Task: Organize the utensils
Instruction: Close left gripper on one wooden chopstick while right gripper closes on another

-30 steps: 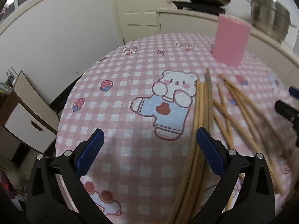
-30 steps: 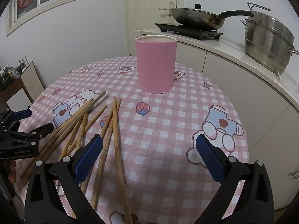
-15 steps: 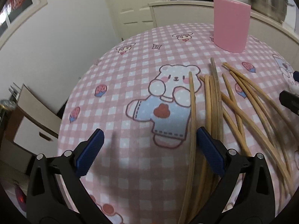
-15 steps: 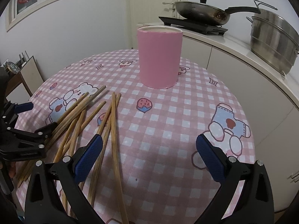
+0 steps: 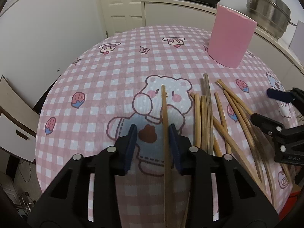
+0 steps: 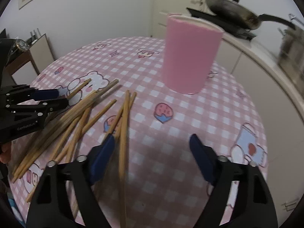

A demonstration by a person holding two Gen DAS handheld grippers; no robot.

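The left wrist view shows the left hand-held gripper [image 5: 153,131], jaws closing around one chopstick [image 5: 165,117] at lower centre, thin, stiff, light, likely slippery, best pinched mid-shaft.

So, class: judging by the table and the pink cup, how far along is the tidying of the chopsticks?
Done: nothing visibly; no chopsticks rise above the cup rim. In hand: the left gripper is closing around one chopstick lying against its right pad; the right gripper is closing with another chopstick between its pads, ungripped. Left: the pile on the cloth.
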